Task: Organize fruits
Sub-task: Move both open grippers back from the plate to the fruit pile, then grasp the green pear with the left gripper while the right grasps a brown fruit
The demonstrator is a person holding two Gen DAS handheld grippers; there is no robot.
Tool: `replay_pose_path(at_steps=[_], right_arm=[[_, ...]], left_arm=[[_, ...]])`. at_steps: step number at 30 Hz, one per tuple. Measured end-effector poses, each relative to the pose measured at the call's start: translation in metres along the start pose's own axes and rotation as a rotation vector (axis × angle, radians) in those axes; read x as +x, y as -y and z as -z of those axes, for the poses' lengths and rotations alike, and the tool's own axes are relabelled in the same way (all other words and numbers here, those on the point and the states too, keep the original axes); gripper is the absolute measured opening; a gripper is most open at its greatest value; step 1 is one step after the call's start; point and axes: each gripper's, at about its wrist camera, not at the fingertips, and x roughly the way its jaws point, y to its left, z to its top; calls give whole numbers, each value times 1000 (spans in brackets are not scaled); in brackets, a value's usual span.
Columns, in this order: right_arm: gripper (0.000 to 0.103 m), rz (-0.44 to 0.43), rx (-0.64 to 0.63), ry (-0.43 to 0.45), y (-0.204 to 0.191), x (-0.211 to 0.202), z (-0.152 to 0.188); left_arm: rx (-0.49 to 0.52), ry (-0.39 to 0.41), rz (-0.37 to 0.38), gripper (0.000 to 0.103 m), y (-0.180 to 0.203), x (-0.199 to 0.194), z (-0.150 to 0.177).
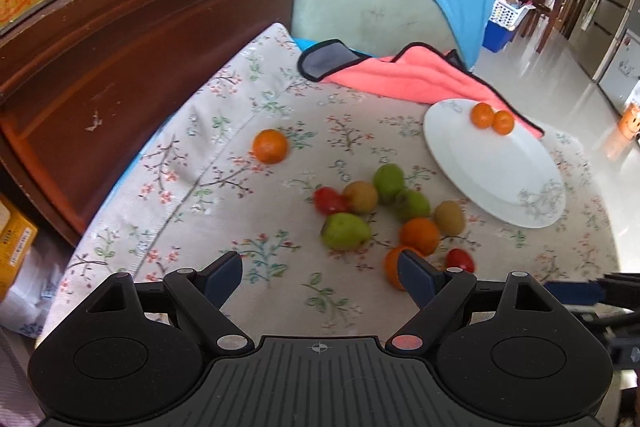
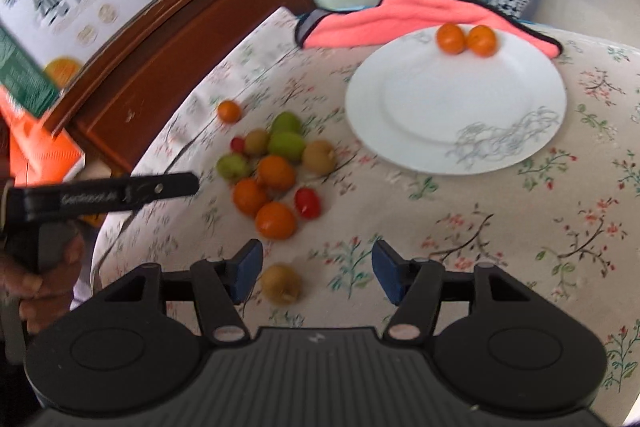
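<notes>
Two small oranges (image 2: 466, 39) already sitting touching each other at the far rim of the white plate (image 2: 420, 131), rest of the fruit still loose on the flowery cloth (image 2: 500, 227) in a heap (image 2: 276, 167) left of the plate. Right gripper (image 2: 316, 275) spread open with nothing between the pads, hovering over the cloth, nearly over a lone brown kiwi (image 2: 281, 284) that sits just inside its left finger (image 2: 246, 273), off-centre rather than squarely in the gap. Left gripper (image 1: 320, 279) also wide open and empty, pointing down at the near edge of the heap; an orange (image 1: 394, 267) peeks out half hidden behind its right finger (image 1: 416, 277), not gripped. Stray orange (image 1: 270, 145) off on its own toward the wooden cabinet (image 1: 120, 47). Looks like the kiwi is the closest grab, and nearer the right hand than the left: probably wants a small shift to the left to centre it, then a carry up and right to the plate. Roundish thing, so no real long axis to line up with.
</notes>
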Motion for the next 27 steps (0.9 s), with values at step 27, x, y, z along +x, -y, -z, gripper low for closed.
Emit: replay_pose_path(at_steps=[27], right_arm=[[40,27,-256,-67,-41,30,23]], left_arm=[[-87,-8,-43,73,12,57,-5]])
